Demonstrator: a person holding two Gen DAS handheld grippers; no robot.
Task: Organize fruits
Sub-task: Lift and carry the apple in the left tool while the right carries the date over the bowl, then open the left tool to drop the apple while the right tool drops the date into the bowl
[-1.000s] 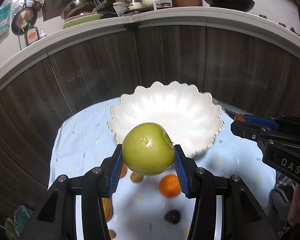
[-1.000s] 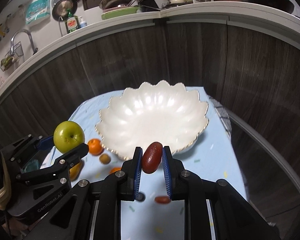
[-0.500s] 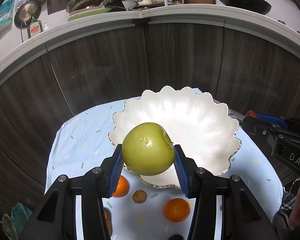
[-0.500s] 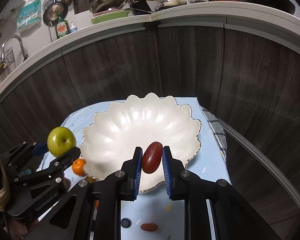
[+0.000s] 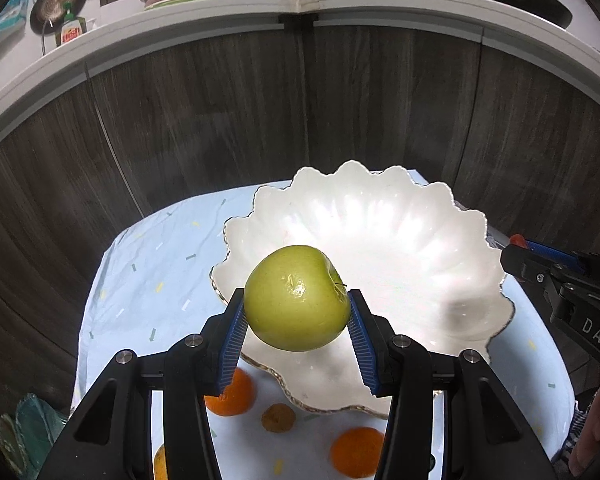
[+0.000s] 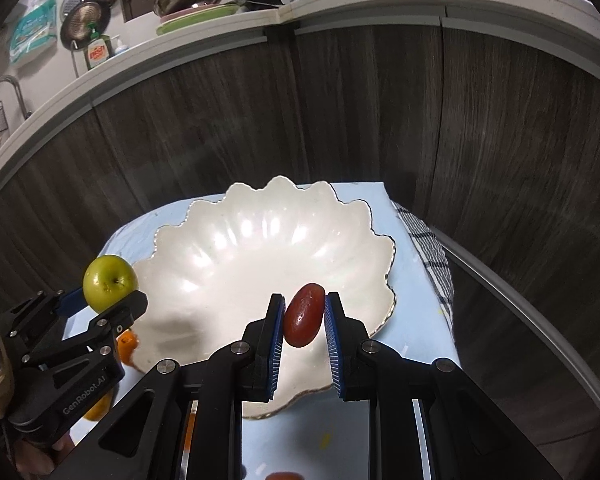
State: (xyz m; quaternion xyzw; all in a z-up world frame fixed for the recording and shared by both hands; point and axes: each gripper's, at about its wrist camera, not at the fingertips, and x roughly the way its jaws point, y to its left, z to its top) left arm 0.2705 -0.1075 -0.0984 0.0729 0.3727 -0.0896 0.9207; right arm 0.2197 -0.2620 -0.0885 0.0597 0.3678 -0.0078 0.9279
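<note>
From my left wrist camera, my left gripper (image 5: pixel 296 316) has its blue pads clamped on either side of a green apple (image 5: pixel 297 298), held above the near-left rim of the white scalloped bowl (image 5: pixel 400 240). The bowl sits on a pale blue cloth (image 5: pixel 140 280). Past the bowl's near edge, toward 6 o'clock, lie two oranges (image 5: pixel 233 396) (image 5: pixel 356 451) with a small brown fruit (image 5: pixel 278 418) between them. My right gripper's tip (image 5: pixel 518 256) shows at 3 o'clock, beside the bowl's right rim.

From my right wrist camera, my right gripper (image 6: pixel 303 320) is closed narrowly on a dark red oblong fruit (image 6: pixel 304 315), held upright over the near part of the bowl (image 6: pixel 260 240). At 9 o'clock my left gripper (image 6: pixel 104 300) carries the apple (image 6: pixel 109 278) at the bowl's left rim. A checked towel (image 6: pixel 432 256) hangs at the cloth's right edge, toward 3 o'clock
</note>
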